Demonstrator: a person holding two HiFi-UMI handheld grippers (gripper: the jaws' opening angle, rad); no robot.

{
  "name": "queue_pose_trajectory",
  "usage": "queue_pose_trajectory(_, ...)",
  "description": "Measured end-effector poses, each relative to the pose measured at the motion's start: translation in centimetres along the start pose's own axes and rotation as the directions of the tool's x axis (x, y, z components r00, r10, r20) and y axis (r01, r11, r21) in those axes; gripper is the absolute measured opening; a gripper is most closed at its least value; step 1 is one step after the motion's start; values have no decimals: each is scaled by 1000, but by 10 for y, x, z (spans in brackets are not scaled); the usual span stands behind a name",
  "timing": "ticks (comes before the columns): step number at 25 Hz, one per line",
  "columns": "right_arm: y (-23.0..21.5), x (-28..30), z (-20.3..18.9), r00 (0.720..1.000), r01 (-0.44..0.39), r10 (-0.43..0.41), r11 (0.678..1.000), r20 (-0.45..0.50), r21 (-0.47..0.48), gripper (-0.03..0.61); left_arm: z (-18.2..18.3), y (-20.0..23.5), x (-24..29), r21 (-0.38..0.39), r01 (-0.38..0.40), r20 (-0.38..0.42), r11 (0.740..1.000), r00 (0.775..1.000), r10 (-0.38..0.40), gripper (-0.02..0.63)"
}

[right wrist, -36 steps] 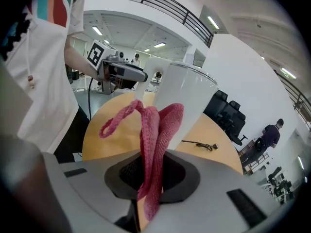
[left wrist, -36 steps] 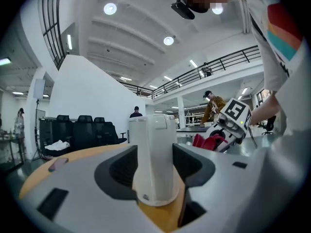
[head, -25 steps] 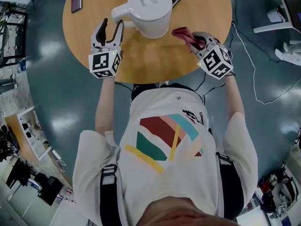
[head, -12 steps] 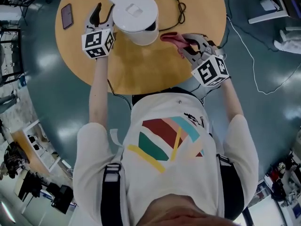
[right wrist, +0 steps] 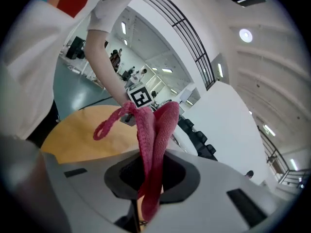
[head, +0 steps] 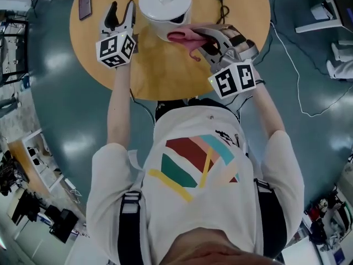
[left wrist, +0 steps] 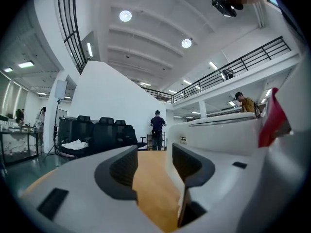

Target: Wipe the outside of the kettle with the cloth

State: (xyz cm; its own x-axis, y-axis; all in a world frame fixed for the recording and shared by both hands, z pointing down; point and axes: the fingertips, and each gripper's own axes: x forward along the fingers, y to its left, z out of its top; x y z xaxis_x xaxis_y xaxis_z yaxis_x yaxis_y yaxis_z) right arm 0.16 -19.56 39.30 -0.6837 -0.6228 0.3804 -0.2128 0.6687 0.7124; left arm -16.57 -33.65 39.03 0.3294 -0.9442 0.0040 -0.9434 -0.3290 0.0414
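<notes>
The kettle stands by the table's far edge. The right gripper, clamped on the pink cloth, holds it at the kettle's near side. The left gripper, jaws apart and empty, sits just left of the kettle. Bare tabletop spreads on the kettle's near side.

We find the kettle at the far edge of the surface, the left tongs just left of it, a phone farther left, and the right tongs holding the cloth by its near right side.
</notes>
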Motion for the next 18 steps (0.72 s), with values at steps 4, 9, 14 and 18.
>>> queue_pose_trajectory(4,-1,7,12,997,57,-62,990,-39,-130,38,-6,0,-51,-14,-44,-6,999,999,44,267)
queue_pose_trajectory(9,6,24,13,994,74,-88,981,-71,-181,38,-23,11,-95,-7,-85,-52,996,995,84,267)
queue_pose_trajectory(14,21,41,1,993,32,-52,982,-105,-188,38,-27,22,-114,-34,-112,-45,993,993,110,267)
queue_pose_trajectory(18,36,52,-11,992,-19,-6,981,-127,-191,38,-22,7,-119,-36,-74,-21,997,997,73,267)
